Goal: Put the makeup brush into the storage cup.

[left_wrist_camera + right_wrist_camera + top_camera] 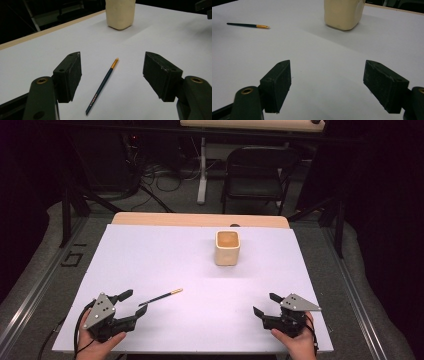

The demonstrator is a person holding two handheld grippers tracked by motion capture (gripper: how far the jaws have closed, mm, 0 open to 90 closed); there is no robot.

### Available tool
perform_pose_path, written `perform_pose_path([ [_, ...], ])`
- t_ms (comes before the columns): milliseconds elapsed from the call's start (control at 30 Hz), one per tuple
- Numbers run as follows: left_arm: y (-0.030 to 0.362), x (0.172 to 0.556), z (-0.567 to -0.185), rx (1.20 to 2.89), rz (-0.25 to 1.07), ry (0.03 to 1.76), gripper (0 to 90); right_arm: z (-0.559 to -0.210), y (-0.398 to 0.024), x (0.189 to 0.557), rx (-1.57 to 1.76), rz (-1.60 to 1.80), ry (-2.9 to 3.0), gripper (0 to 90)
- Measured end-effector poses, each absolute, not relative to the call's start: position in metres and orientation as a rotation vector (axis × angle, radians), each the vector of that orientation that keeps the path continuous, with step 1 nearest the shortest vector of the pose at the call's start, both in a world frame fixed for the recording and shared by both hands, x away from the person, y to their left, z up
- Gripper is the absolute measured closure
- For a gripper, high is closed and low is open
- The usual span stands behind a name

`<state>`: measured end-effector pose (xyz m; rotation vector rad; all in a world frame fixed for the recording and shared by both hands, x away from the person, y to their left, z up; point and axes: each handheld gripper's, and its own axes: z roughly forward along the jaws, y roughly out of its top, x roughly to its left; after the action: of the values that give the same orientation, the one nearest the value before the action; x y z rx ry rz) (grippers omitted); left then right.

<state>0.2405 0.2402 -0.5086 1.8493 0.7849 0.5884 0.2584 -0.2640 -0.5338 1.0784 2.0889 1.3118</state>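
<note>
Currently your left gripper (pixel 131 303) stands open around the pencil (pixel 161 296), lower left of the high view; your right gripper (pixel 264 304) is open too. Closing off-centre could roll the pencil away.

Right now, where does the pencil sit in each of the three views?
High view: the pencil lies lower left of centre, just off the left gripper's open fingers.
Left gripper view: lower centre, lengthwise between the fingers.
Right gripper view: top left, lying crosswise.
Shared landmark: the cream cup, beyond the pencil's gold end.
</note>
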Motion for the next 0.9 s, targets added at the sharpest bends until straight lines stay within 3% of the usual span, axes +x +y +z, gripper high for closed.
perform_pose_path([
  [900,0.244,0.254,-0.492,1.920,0.514,0.896,29.7,-0.536,-0.263,0.260,1.092,1.335,2.081,22.1],
])
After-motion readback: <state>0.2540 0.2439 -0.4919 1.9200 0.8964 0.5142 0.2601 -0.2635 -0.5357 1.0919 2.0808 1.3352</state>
